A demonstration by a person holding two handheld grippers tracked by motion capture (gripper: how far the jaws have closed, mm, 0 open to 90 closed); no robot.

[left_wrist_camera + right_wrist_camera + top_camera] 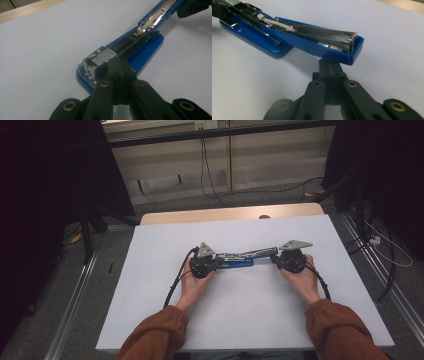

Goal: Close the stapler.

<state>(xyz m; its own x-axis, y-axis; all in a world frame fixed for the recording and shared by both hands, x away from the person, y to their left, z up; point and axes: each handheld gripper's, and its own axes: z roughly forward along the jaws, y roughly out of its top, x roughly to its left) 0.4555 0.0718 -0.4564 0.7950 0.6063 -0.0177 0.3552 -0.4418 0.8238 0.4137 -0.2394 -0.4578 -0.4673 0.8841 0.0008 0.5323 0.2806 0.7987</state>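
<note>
**Blue stapler swung open between two grippers**

A white rectangular table top [150,285] takes up the middle of the high view, with a strip of pale wood showing along its far edge. The person's two forearms, in rust-brown sleeves [155,335], come in from the near side.

At the left, the person's left hand [192,282] holds the left gripper [214,264], a black two-jaw tool with a grey three-cornered plate on top and a black cable looping back toward the near left. In the left gripper view its jaws are pressed together, and their tips meet the ribbed silver metal block at the near end of the stapler; whether they pinch any part of it I cannot tell.

In the middle lies the blue plastic stapler with its silver metal staple channel [240,258], swung open lengthwise. Its flat blue base [147,51] rests on the white table top at the left, and the metal channel runs off toward the right.

At the right, the blue top cover [324,48], with its bright metal lining facing up, is tilted so that its free end stands raised off the table. The right gripper [276,260], held in the person's right hand [302,280], has its jaws closed against each other, their tips just under that raised end and touching or nearly touching it.
</note>
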